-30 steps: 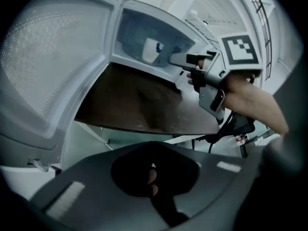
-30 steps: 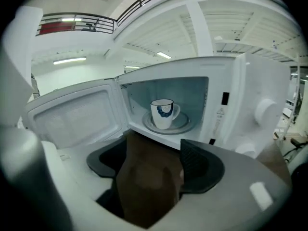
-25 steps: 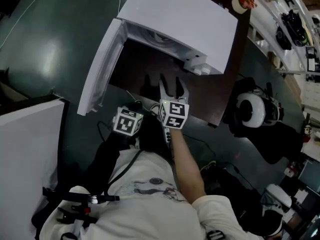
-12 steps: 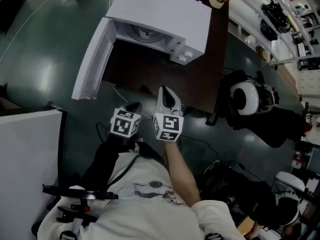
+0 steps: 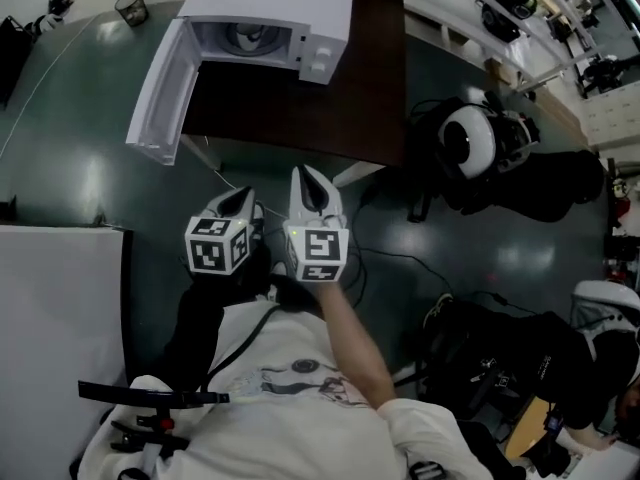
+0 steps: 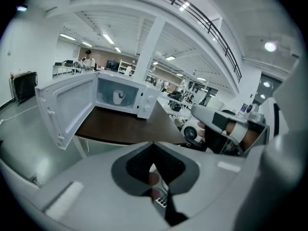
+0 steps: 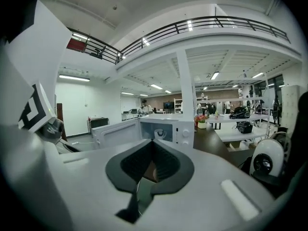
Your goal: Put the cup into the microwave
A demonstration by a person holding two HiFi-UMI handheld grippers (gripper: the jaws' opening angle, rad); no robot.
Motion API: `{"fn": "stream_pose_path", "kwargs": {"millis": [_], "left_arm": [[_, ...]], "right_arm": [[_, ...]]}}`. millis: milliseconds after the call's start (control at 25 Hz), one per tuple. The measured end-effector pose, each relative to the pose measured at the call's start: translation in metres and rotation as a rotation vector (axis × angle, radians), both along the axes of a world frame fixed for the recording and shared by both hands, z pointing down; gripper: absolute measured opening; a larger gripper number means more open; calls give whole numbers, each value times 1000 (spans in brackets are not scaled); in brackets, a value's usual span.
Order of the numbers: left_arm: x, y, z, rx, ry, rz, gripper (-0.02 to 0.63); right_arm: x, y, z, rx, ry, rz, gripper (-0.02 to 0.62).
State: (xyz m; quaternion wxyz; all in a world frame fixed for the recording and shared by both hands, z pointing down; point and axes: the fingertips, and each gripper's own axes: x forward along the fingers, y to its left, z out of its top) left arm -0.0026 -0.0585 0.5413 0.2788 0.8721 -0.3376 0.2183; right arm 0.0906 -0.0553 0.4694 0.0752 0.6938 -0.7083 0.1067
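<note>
1. My right claw (image 5: 310,183) is closed, jaw tips meeting with nothing between them. The right gripper view looks straight over the shut tips at the room beyond.
2. My left claw (image 5: 238,203) is closed as well, and empty; its pads meet in a point with no object caught in them. I read both as parked shut because there is nothing left for them to carry.
3. The two claws sit side by side, close but not touching, in front of the person's chest. They are over the floor (image 5: 90,158) rather than over the desk (image 5: 330,108), whose near edge lies ahead of them.
4. Both point toward the desk. The right one looks out almost level, while the left seems tipped a little lower, since its view takes in more of the desk top.
5. The right forearm (image 5: 350,343) is bare and runs up from the shoulder, elbow bent and tucked in. The left arm (image 5: 195,333) is in a dark sleeve and folded in much the same way.
6. The cup (image 5: 245,38) stands inside the microwave (image 5: 310,8), well apart from both claws. It shows as a pale shape in the cavity in all three views.
7. The microwave sits at the far end of the desk with its door (image 5: 155,98) swung fully open to the left, leaving the cavity clear to see.
8. My judgement is that the placing is done. With the cup inside and both claws empty and clear, only shutting the door might remain, and the task does not ask for that.
</note>
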Motion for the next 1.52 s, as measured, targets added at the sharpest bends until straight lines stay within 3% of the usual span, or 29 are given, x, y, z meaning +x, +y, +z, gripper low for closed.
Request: {"fn": "stream_pose_path", "kwargs": {"millis": [280, 640, 1000, 1520], "left_arm": [[-5, 26, -66, 126, 54, 27, 0], [-44, 64, -98, 184, 77, 81, 0], [-112, 108, -90, 156, 81, 109, 0], [-165, 180, -80, 134, 89, 92, 0]], "right_arm": [[-16, 42, -46, 72, 3, 2, 0], [-53, 82, -57, 73, -6, 39, 2], [-111, 127, -59, 40, 10, 58, 2], [-167, 201, -59, 11, 30, 36, 2]]}}
